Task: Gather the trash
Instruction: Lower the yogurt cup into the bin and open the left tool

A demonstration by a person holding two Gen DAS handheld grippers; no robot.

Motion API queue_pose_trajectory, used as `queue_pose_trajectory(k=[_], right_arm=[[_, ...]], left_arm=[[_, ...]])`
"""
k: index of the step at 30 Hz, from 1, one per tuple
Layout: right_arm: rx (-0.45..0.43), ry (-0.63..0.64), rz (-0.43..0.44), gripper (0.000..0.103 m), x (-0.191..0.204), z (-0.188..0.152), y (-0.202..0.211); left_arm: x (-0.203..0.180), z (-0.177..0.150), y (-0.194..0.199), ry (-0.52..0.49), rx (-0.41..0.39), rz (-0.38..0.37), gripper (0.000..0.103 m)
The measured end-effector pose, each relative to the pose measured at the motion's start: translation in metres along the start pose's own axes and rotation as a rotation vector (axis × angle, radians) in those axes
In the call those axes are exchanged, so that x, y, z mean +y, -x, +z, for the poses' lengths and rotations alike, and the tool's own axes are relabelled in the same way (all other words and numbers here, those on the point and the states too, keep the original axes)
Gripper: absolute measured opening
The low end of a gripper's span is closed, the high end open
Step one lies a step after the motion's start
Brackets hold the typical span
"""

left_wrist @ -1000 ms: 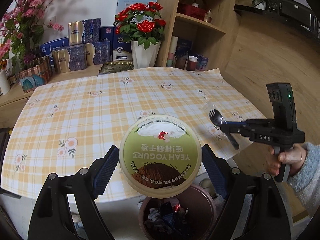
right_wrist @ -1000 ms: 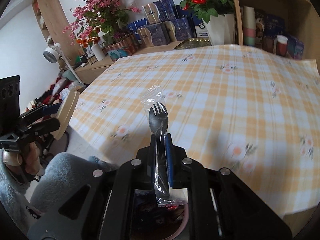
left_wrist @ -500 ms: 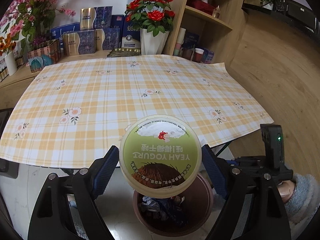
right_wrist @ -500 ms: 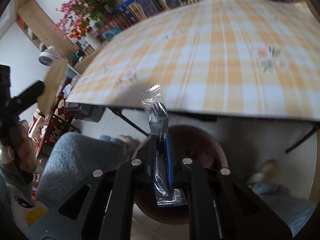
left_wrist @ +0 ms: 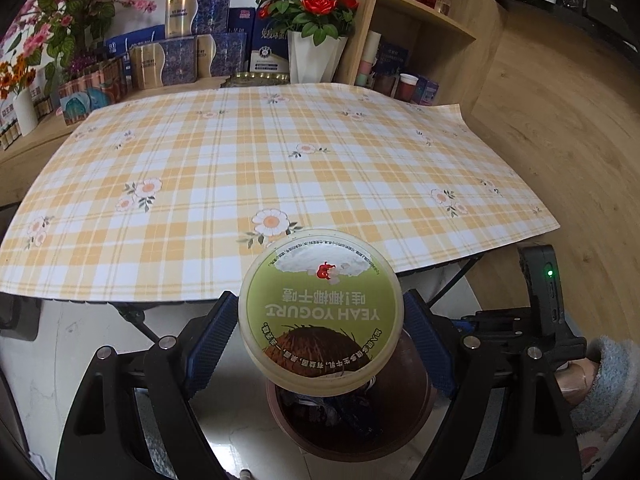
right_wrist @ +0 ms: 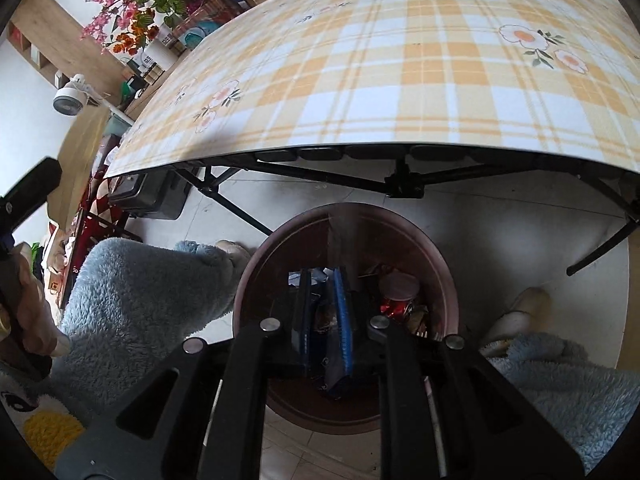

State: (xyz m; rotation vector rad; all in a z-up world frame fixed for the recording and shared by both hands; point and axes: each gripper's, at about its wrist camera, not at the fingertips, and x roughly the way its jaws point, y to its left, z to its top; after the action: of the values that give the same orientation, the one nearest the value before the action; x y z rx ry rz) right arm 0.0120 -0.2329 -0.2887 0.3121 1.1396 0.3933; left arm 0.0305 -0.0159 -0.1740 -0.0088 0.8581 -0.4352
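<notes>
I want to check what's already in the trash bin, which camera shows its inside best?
The right wrist view: it looks straight down into the trash bin, showing wrappers. In the left wrist view the yogurt tub covers most of its opening.

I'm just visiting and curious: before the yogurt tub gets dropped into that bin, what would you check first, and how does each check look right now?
1. The yogurt tub is held between the left gripper pads: ok.
2. The tub is over the brown bin: roughly ok; it covers the bin's far side, so exact centring cannot be told.
3. The bin has room: ok; trash lies low inside the bin.
4. The right gripper is out of the way: not ok; it hangs over the bin mouth.
5. The right gripper has let go of the wrapped fork: ok; its jaws have just been opening and nothing is between them.
6. The sleeve is clear of the bin: not ok; it is at the rim.
</notes>
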Motion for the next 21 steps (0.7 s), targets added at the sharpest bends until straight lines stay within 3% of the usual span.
queue_pose_trajectory(k=[3,6,7,12,21], right_arm=[[-0.044,-0.004,-0.006,0.068,-0.002,0.002,0.009],[-0.115,-0.018,-0.005,0.084,-0.004,0.003,0.021],[-0.134,-0.029,-0.006,0.094,-0.006,0.003,0.024],[-0.212,-0.083,-0.040,0.097,-0.018,0.004,0.038],[-0.222,-0.084,-0.076,0.097,-0.022,0.009,0.038]], left_arm=[[0.000,-0.005,-0.006,-0.004,0.015,0.006,0.082],[-0.002,-0.011,-0.013,-0.015,0.032,0.014,0.082],[-0.002,-0.015,-0.018,-0.018,0.044,0.016,0.082],[-0.002,-0.026,-0.035,-0.020,0.091,0.015,0.082],[-0.015,-0.041,-0.075,-0.057,0.225,-0.018,0.082]])
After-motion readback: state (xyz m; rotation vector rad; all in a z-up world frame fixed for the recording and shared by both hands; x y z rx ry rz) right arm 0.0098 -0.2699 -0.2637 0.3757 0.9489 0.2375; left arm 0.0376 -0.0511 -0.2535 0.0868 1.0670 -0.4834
